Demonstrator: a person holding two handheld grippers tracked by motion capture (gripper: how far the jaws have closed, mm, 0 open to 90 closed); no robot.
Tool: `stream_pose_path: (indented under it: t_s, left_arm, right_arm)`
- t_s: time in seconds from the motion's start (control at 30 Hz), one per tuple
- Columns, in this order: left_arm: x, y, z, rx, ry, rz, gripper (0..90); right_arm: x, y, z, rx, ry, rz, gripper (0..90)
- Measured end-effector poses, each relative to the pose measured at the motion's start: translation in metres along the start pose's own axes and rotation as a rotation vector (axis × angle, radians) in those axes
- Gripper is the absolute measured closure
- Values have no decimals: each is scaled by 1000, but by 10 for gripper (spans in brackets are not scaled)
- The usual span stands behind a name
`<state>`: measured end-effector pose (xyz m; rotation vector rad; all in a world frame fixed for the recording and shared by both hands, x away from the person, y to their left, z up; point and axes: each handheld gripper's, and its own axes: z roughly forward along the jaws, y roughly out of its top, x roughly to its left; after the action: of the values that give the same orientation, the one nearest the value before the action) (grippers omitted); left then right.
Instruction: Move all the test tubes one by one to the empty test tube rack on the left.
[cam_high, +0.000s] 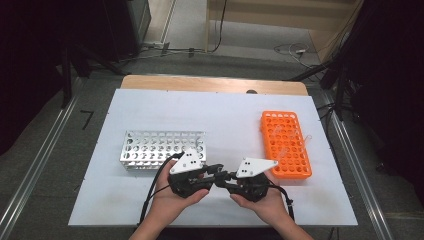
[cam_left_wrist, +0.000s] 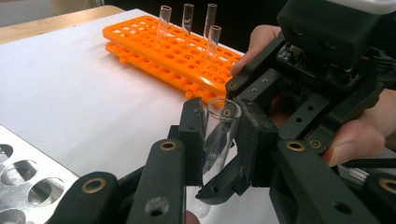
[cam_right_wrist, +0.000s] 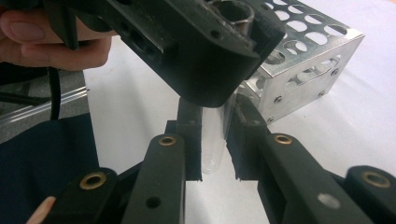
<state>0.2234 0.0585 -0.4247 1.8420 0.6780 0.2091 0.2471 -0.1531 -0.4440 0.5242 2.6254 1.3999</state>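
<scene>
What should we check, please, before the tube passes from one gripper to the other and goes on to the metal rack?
1. Left gripper shut on the glass tube: ok, its jaws press both sides.
2. Right gripper shut on the same tube: ok, it grips the lower end.
3. Tube whole, no cracks: cannot tell, the glass is too clear to judge.
4. Metal rack has free holes: ok, the visible holes look empty.
5. Orange rack sits clear of the hands: ok, it lies off to one side.
6. Tube empty: ok, its open mouth looks dry.

A white-topped table (cam_high: 150, 107) stands on grey carpet (cam_high: 45, 165), with dark curtains (cam_high: 30, 60) at both sides.
</scene>
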Motion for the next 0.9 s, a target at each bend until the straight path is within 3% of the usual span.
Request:
stream_pose_path:
  t_s: [0.23,0.47,0.57,0.77,0.9]
  left_arm:
    - [-2,0,-1,6,20,16,748]
    - [0,1,-3,-10,20,0,761]
    - [2,2,-5,-24,27,-7,761]
    - [5,3,-9,-31,32,-13,761]
    - [9,4,-11,-32,39,-22,761]
  right_arm:
    - [1,0,0,-2,5,9,743]
    - [-1,-1,-1,-29,16,27,734]
    - [-1,-4,-2,-40,4,21,641]
    - [-4,-7,-7,-48,-10,36,570]
    - [-9,-13,-17,-67,-21,50,449]
